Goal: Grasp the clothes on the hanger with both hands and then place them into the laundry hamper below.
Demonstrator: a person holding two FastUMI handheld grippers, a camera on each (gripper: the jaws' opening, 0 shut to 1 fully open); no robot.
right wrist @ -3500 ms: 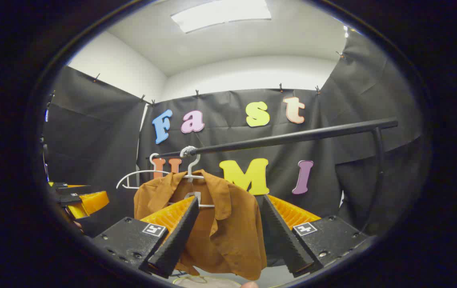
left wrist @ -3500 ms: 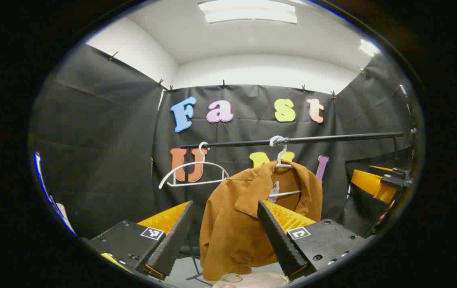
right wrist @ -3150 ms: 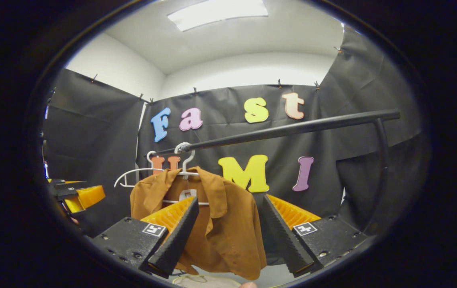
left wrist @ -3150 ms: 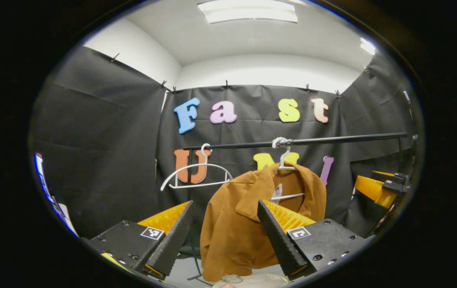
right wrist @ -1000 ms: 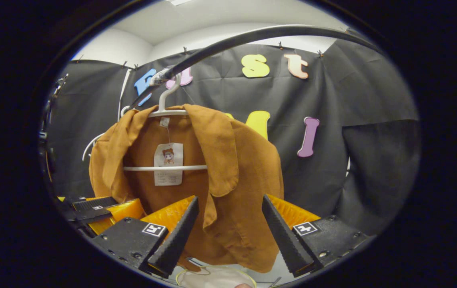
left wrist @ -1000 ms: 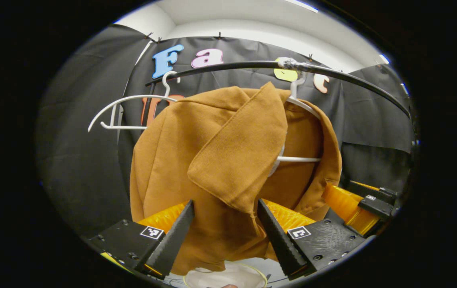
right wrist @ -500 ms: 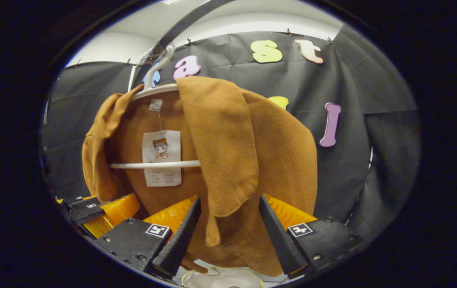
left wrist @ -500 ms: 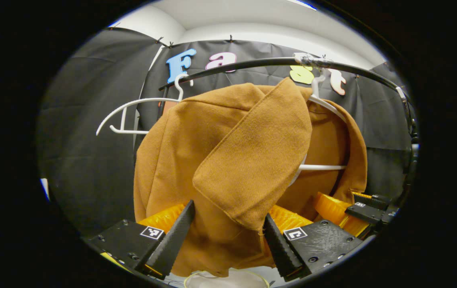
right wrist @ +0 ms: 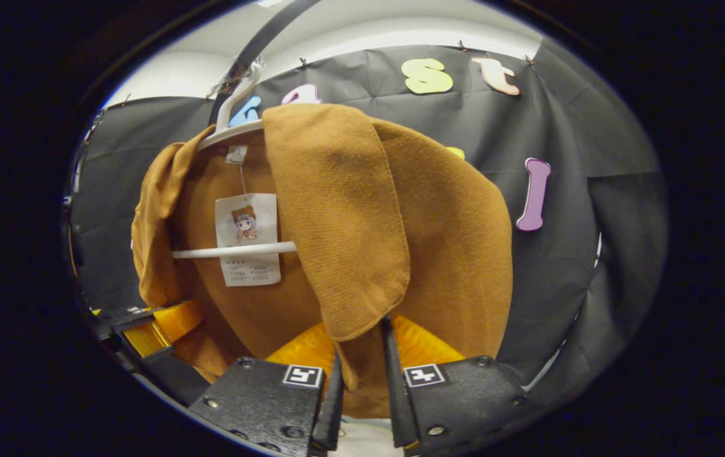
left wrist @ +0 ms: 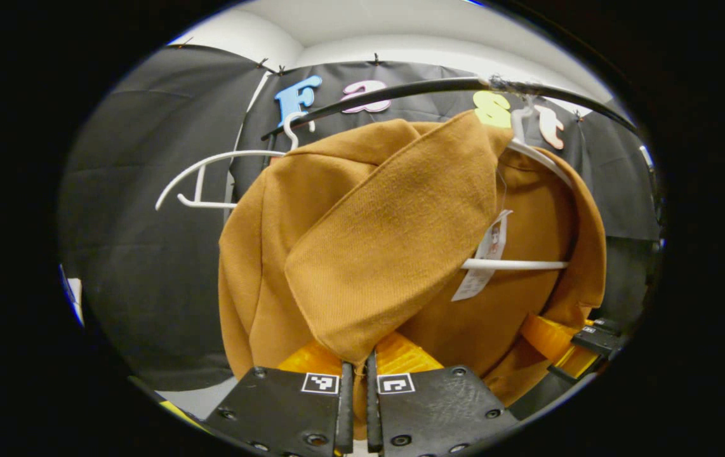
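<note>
Pinching the front edge of the brown jacket [left wrist: 362,254], the left gripper [left wrist: 357,387] sits nearly closed on cloth; the right gripper [right wrist: 362,374] clamps the opposite lapel (jaws narrow). Behind, the jacket hangs on a white hanger [right wrist: 235,251] from the black rail [left wrist: 400,92].

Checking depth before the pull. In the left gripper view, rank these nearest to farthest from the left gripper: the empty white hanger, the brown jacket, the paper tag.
1. brown jacket: its front flap is between the left gripper fingers.
2. paper tag: inside the collar, up and right.
3. empty white hanger: on the rail, upper left, behind the jacket.
</note>
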